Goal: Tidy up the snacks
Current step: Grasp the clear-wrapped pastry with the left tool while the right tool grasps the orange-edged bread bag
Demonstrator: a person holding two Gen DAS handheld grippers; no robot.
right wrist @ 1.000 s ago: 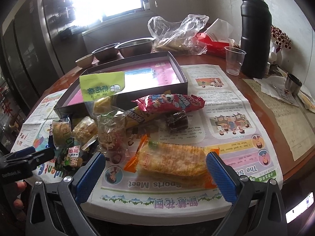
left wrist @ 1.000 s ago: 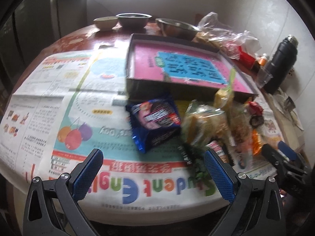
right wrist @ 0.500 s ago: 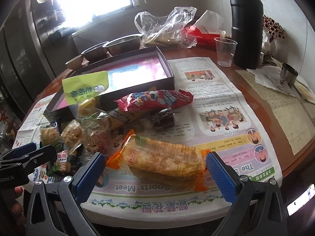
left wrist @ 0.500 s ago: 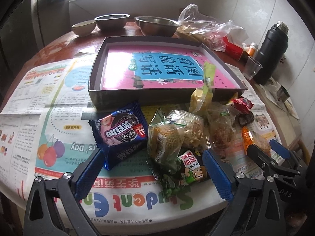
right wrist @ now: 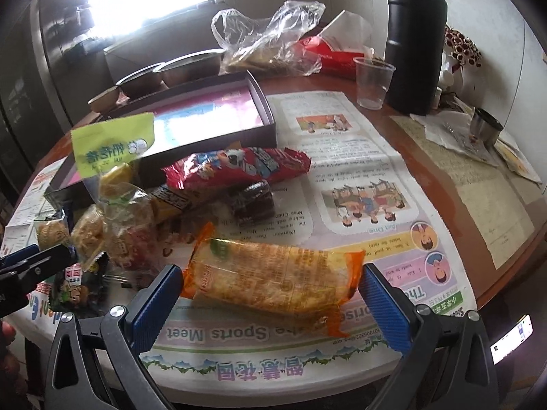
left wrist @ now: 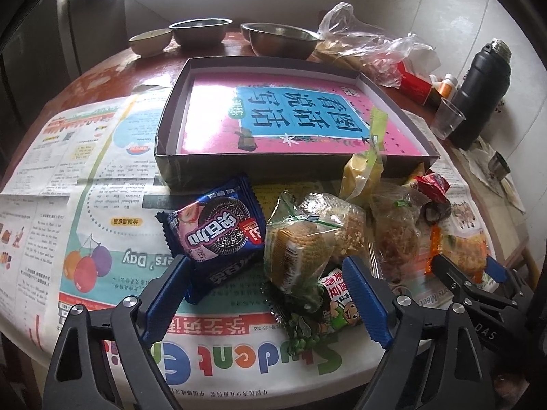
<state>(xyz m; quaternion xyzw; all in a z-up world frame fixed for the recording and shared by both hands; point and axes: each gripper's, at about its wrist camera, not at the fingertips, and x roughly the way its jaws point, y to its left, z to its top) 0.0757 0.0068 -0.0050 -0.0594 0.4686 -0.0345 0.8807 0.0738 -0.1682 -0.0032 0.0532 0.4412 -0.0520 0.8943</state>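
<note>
The left tongs (left wrist: 265,302) stand wide apart and have just been closing a bit, with a clear pack of biscuits (left wrist: 301,249) and a blue cookie pack (left wrist: 217,230) between the blue pads, not pinched. A small green bean pack (left wrist: 336,307) lies just by the right pad. The right tongs (right wrist: 273,302) stand wide too, one pad at each end of a long orange snack pack (right wrist: 273,280), but I cannot tell if they touch it. The snacks sit in a heap near the front of the round worktop (right wrist: 444,177), on newspaper (left wrist: 85,205). Behind the heap is a dark flat box (left wrist: 273,167) with a pink book (left wrist: 273,116) inside. A red snack bag (right wrist: 239,167) lies against the box. A black flask (right wrist: 415,41) and a clear cup (right wrist: 372,82) stand far right.
</note>
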